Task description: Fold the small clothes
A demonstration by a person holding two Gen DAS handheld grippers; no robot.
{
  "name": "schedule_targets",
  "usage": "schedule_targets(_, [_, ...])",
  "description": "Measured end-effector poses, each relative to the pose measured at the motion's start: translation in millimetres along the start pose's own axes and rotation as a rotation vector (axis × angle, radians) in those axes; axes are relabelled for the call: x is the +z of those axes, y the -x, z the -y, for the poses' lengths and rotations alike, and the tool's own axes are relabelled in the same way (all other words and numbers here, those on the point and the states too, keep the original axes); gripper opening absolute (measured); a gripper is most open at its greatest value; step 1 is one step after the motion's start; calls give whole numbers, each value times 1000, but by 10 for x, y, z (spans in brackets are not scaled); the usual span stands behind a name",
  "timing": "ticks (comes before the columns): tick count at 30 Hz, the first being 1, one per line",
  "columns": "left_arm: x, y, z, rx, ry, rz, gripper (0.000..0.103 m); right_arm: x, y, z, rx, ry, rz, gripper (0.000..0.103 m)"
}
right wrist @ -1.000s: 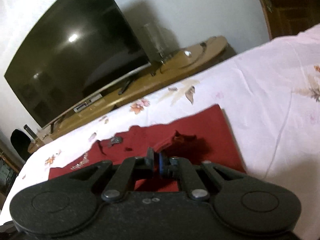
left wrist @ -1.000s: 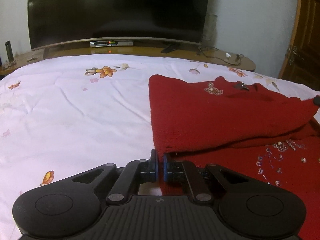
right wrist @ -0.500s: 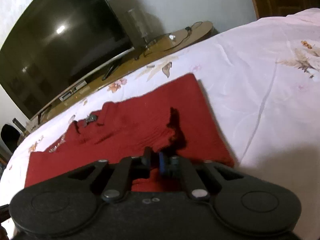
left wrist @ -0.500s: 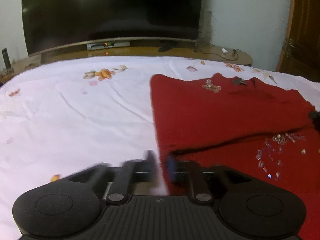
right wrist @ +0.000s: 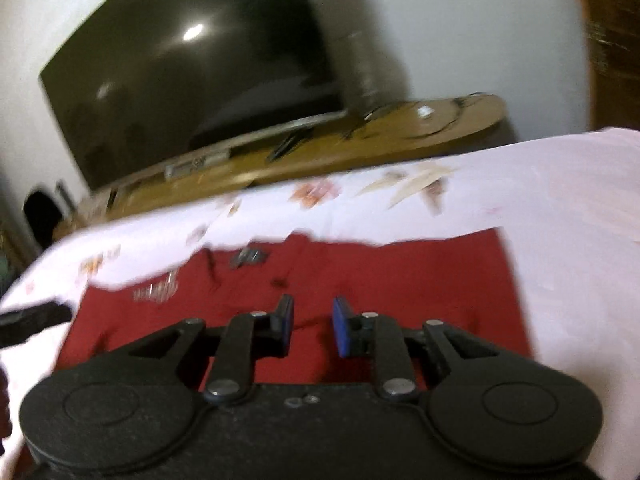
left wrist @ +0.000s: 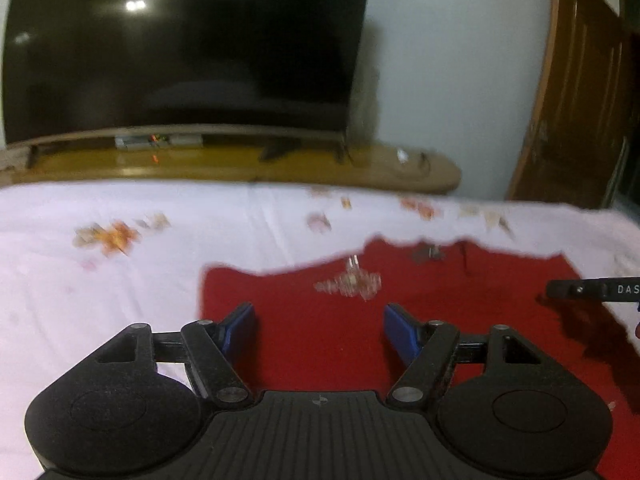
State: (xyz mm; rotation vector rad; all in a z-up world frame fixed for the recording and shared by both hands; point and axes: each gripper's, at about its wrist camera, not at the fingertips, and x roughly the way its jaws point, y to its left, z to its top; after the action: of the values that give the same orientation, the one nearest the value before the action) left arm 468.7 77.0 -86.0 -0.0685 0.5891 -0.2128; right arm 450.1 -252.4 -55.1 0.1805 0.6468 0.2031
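Red sweater (left wrist: 312, 320), folded flat with beaded trim, lies on the floral bedsheet (left wrist: 120, 280); left gripper (left wrist: 319, 326) and right gripper (right wrist: 313, 326) hover above it, jaws apart, empty; television (left wrist: 180, 48) stands beyond.

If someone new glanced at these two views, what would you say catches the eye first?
The red garment dominates, spread on the white floral bedsheet with sparkly beading near its far edge. Both grippers, left and right, hang open above it, holding nothing. Behind the bed, a large dark television fills the wall over a wooden stand.
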Motion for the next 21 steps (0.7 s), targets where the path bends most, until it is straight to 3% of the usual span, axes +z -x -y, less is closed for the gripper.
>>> schedule_targets(2, [-111, -140, 26, 28, -25, -33, 71, -64, -145, -91, 7, 54, -41, 22])
schedule_targets(4, [-165, -172, -39, 32, 5, -38, 71, -162, -224, -98, -30, 133, -53, 15])
schedule_targets(5, [-148, -156, -74, 33, 25, -40, 71, -177, -195, -17, -41, 115, -33, 15])
schedule_targets(8, [-157, -163, -65, 36, -6, -44, 71, -174, -75, 349, -135, 2, 0, 0])
schedule_targets(10, [-144, -190, -36, 48, -22, -50, 71, -184, -16, 509, -110, -31, -8, 0])
schedule_targets(12, [-119, -170, 4, 67, -36, -48, 71, -166, 7, 477, -113, 14, -28, 0])
schedule_targets(14, [-100, -15, 96, 60, -55, -18, 71, -111, 104, 408, -112, 28, -32, 13])
schedule_targets(15, [-104, 64, 137, 50, -62, 1, 71, -103, 225, 364, -105, 42, 4, 31])
schedule_targets(17, [-143, 171, 244, 30, -72, 14, 71, -121, 368, 276, -83, 78, 45, 34])
schedule_targets(19, [-203, 146, 351, 21, -82, -7, 71, -189, 399, 200, -36, 99, 18, 33])
schedule_targets(21, [-282, 56, 457, 74, -125, -46, 74, -327, 308, 97, -30, 178, -39, 29])
